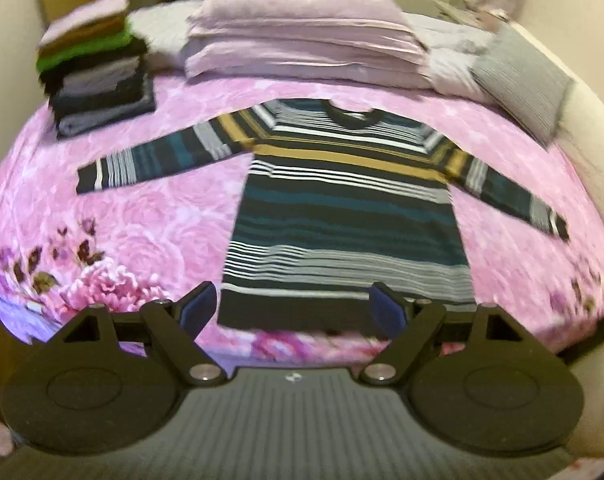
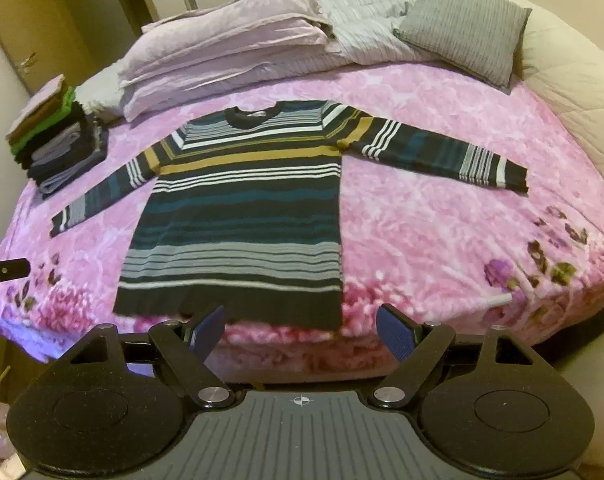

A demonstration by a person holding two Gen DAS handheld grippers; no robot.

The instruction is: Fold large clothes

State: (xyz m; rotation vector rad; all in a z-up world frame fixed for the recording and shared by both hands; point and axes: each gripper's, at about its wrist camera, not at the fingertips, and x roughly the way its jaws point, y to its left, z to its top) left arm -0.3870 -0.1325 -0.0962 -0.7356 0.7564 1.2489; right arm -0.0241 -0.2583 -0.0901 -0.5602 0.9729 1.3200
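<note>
Striped long-sleeved sweater (image 1: 342, 216) spread flat, front up, on the bed's pink floral blanket (image 1: 141, 216), neckline toward the pillows, hem toward the near edge. Both sleeves stretched outward and slightly down, well clear of the body panel. Bands of black, teal, grey, white and mustard across chest and arms.

Left tongs (image 1: 293, 308) hovering above the near edge of the bed, over the hem, pointed down at an angle. Blue pads spread wide, nothing pinched between them; hem seen in the gap but not touched. Some motion blur in this view.

Right tongs (image 2: 302, 328) likewise spread wide and empty, poised just short of the sweater's lower right corner, over the blanket's near edge.

Stack of folded clothes (image 2: 57, 136) at the far left of the bed, beyond the left sleeve's cuff, apart from it: green, brown and pale layers on top, dark and grey ones beneath. Pile of lilac pillows (image 2: 229, 44) behind the neckline. Grey ribbed cushion (image 2: 470, 24) at the far right, leaning near the cream padded bed surround (image 2: 574, 80). Dark tip of the other tool just visible at the left border of the right wrist view.
</note>
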